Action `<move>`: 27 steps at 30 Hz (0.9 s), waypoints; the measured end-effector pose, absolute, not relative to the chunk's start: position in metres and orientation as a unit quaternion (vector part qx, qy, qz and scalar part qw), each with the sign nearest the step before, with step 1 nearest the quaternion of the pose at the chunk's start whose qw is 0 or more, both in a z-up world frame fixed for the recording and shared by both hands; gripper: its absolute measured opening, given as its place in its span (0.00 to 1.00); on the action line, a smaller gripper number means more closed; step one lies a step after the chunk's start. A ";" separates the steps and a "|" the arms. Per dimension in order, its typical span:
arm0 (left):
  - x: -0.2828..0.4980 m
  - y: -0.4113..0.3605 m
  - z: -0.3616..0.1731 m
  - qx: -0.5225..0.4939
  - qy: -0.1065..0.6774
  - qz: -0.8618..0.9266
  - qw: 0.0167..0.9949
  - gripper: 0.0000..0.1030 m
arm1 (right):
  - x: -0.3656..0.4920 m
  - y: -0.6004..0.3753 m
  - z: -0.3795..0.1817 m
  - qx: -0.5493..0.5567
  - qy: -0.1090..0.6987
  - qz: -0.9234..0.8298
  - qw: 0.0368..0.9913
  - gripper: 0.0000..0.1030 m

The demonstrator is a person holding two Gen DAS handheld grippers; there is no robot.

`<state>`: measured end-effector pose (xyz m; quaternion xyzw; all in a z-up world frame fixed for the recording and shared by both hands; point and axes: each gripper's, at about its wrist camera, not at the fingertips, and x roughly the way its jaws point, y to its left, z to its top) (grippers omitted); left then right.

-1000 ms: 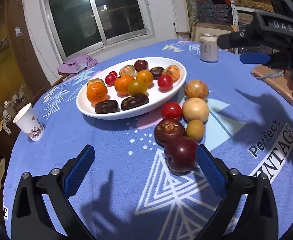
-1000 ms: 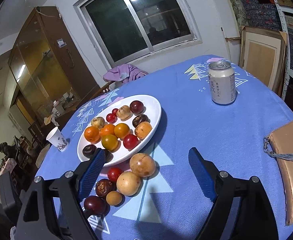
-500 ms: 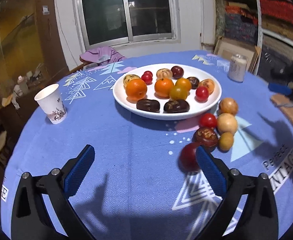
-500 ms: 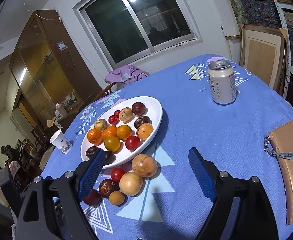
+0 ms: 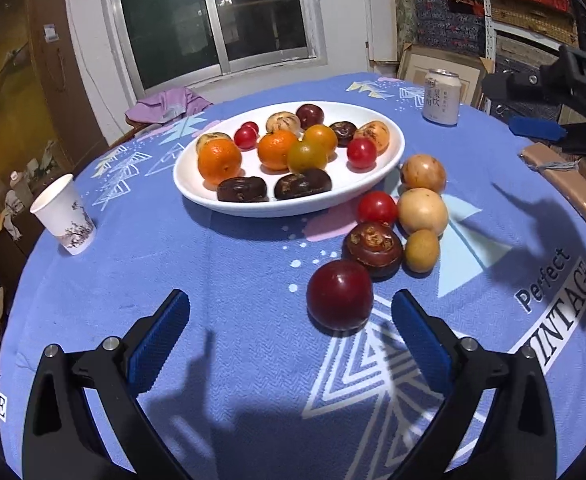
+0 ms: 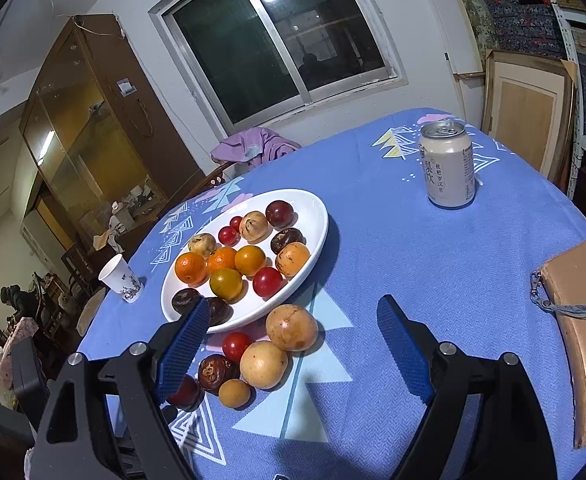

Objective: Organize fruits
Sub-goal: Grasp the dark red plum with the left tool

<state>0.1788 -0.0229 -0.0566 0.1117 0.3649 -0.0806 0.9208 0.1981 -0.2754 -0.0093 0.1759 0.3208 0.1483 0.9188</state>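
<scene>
A white oval plate (image 5: 293,209) (image 6: 322,220) holds several fruits: oranges, red tomatoes, dark dates, a plum. More fruit lies loose on the blue cloth beside it. A dark red plum (image 5: 340,295) is nearest, with a wrinkled brown fruit (image 5: 373,248), a red tomato (image 5: 377,207) and pale round fruits (image 5: 422,210) behind it. My left gripper (image 5: 291,320) is open, and the plum lies between its fingers near the right one, untouched. My right gripper (image 6: 293,320) is open and empty above the loose fruits. Its left finger hides part of the plum (image 6: 187,394).
A drink can (image 6: 447,164) stands at the far right of the table. A tan wallet (image 6: 585,320) lies at the right edge and a paper cup (image 5: 64,216) at the left. A chair with purple cloth (image 6: 253,146) stands behind the table.
The left gripper swung sideways and rolled back. The plum went from just inside its right finger to partly behind that finger, and now lies clearly inside it. The right gripper kept still.
</scene>
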 end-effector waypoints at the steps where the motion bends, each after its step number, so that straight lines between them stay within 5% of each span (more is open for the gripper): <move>1: 0.179 -0.026 -0.057 0.115 0.366 -0.085 0.919 0.96 | 0.198 -0.275 -0.010 0.175 0.321 0.148 0.919 0.84; 6: 0.179 -0.040 -0.059 0.126 0.365 -0.109 0.916 0.88 | 0.198 -0.274 -0.010 0.174 0.322 0.148 0.919 0.84; 8: 0.182 -0.045 -0.062 0.127 0.377 -0.123 0.909 0.72 | 0.198 -0.274 -0.010 0.173 0.324 0.148 0.918 0.84; 16: 0.195 -0.038 -0.068 0.080 0.407 -0.144 0.899 0.37 | 0.201 -0.271 -0.012 0.168 0.330 0.150 0.917 0.84; 27: 0.196 0.001 -0.056 0.027 0.396 -0.095 0.913 0.36 | 0.216 -0.261 -0.036 0.159 0.379 0.167 0.896 0.82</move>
